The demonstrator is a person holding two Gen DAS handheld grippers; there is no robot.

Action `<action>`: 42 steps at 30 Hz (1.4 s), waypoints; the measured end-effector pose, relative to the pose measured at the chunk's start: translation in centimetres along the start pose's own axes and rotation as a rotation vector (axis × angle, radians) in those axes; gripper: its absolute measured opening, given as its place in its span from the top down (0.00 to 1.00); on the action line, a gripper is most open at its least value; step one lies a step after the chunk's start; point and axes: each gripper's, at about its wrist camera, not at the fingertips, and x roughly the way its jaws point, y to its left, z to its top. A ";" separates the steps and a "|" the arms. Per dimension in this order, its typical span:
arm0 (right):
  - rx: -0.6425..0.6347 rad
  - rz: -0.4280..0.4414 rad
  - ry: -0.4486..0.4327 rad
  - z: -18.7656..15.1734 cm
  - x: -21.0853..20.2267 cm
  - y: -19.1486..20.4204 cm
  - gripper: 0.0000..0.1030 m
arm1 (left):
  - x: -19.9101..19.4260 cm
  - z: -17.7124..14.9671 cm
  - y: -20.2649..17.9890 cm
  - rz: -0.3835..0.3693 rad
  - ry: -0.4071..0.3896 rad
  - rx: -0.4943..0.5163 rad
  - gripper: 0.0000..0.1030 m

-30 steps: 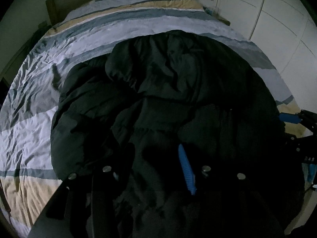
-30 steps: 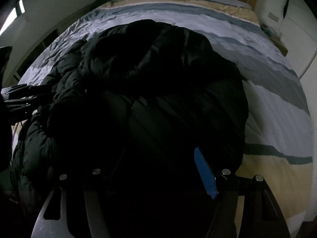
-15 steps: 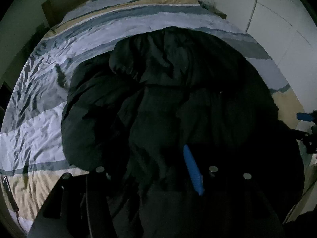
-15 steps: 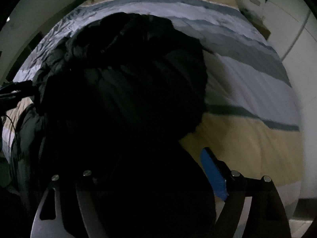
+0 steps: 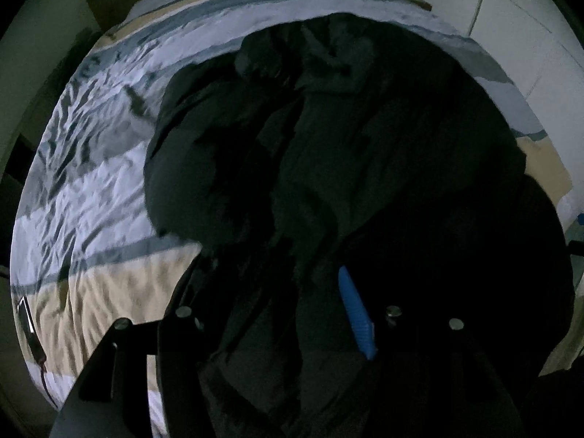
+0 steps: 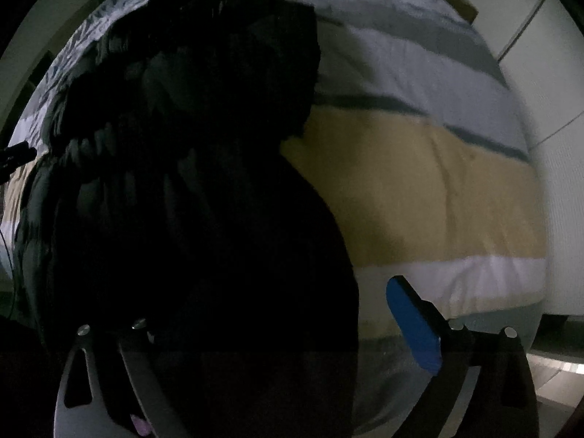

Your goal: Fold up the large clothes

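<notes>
Right gripper (image 6: pixel 277 332): jaws spread wide, having just been opening. Its blue-padded finger (image 6: pixel 412 325) stands clear over the striped duvet (image 6: pixel 419 189); the opposite finger lies against the dark edge of the black padded jacket (image 6: pixel 182 168). Jacket fabric bulges between the two fingers, but the blue pad does not press on it.

Left gripper (image 5: pixel 277 314): pointed steeply down, jaws part-way apart and recently widened slightly. Folds of the black padded jacket (image 5: pixel 365 153) fill the gap between its fingers and lie against the blue pad (image 5: pixel 356 314); whether the pads pinch the cloth cannot be told in the dim light.

Jacket: heaped across the near half of the bed, directly beneath and ahead of both grippers, with its quilted bulk reaching toward the middle of the duvet (image 5: pixel 91 182). Bare striped bedding shows to the left in the left wrist view and to the right in the right wrist view. A white wardrobe (image 5: pixel 511 18) stands beyond the bed's right side.
</notes>
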 end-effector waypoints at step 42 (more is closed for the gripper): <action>0.324 0.339 0.260 -11.5 8.3 -6.3 0.01 | 3.3 -25.8 14.9 -0.575 0.244 -0.721 0.38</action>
